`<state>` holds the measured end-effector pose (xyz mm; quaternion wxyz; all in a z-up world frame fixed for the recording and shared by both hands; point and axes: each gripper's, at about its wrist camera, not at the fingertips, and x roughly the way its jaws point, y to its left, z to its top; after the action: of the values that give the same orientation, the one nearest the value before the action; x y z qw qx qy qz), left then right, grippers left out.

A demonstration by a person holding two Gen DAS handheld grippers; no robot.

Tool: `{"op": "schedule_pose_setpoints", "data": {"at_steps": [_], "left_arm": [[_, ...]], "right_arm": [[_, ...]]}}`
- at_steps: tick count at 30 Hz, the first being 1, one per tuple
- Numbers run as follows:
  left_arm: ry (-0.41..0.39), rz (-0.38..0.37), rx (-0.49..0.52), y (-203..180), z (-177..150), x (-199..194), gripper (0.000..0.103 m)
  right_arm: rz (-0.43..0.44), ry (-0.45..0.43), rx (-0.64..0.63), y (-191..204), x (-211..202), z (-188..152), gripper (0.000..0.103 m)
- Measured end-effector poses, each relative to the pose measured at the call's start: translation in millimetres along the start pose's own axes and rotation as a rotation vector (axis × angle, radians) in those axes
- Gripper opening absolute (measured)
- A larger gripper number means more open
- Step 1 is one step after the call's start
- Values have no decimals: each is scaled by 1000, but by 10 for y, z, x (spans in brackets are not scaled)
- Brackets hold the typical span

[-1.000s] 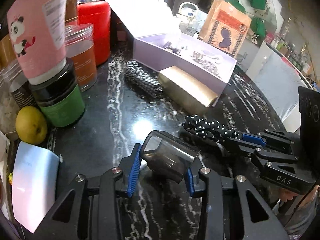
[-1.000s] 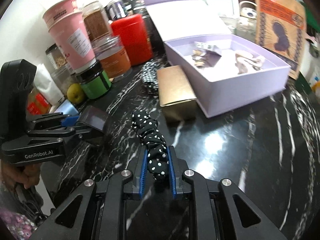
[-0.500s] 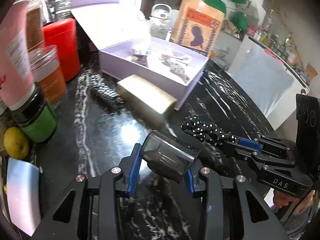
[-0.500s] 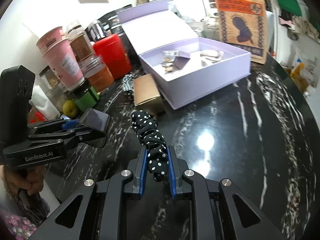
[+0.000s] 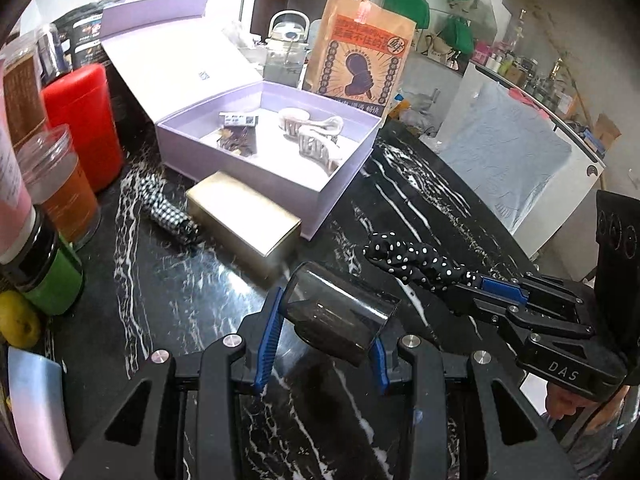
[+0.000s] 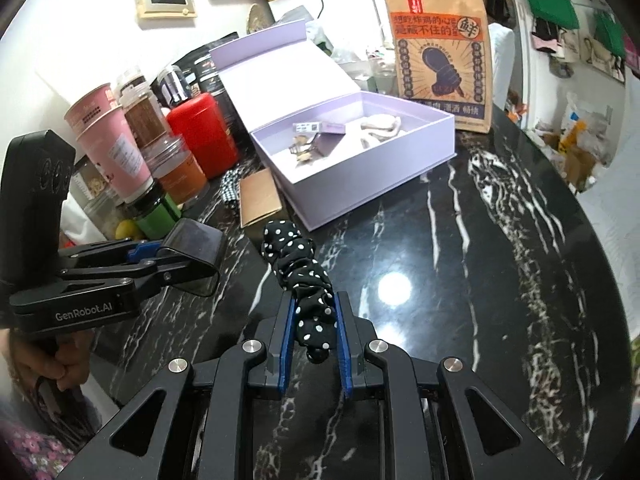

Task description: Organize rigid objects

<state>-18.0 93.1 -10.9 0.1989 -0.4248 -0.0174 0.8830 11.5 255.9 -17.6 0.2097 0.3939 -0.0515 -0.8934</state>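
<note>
Both loads have been carried nearer the lilac box [image 5: 344,184]: the smoky cap [image 5: 340,316] is clamped in the left jaws, the dotted scrunchie [image 6: 308,284] pinched in the right; drop-off seems next.

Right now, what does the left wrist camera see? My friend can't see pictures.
The left gripper holds a smoky clear box above a black marble table. Beside it, the right gripper holds a polka-dot scrunchie. Behind sits an open purple box.
</note>
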Motion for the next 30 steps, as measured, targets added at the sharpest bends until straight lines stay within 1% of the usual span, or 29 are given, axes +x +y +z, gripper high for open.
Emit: {"op": "schedule_pose_setpoints", "data": {"at_steps": [6,17,23,30], "left_arm": [[-23,-19,26,-69,192,-10,38],[-57,-26,55,-114,526,40,38],[-73,-27,54,-82,684,73,38],[-82,-3,46,-1,897,152,38]], "right_arm": [[-21,-22,-15,-51,-46,139,19],[-62,-45,-59,-141,-74,434,19],[-45,-52,-67,-159,-41,593,19],[-35,-70,-93,-161,18,802,19]]}}
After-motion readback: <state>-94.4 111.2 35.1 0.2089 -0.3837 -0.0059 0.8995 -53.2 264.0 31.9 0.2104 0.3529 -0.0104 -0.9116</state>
